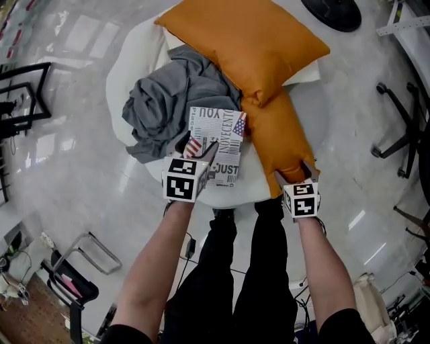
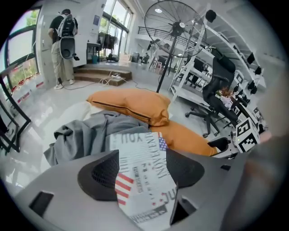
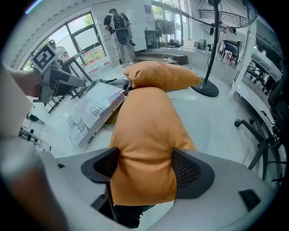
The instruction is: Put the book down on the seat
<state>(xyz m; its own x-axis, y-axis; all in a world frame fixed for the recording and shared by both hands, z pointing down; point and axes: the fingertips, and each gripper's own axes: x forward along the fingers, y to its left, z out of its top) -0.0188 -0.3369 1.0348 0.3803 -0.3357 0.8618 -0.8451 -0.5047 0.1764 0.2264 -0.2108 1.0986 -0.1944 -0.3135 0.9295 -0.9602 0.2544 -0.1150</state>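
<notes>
Grippers both wide. Left gripper hangs over the near edge of the white seat, jaws well apart with the book's near end lying between them, pads not clamping it. Right gripper is just beside it on the right, also spread wide, and the near end of the long orange cushion fills the gap between its jaws. Book is down on the seat's near part, cover up, far end resting on the grey garment, right edge against the long cushion. Behind that, the big orange cushion lies across the seat's far side. Fan base stands on the floor beyond, office chair base off right.
</notes>
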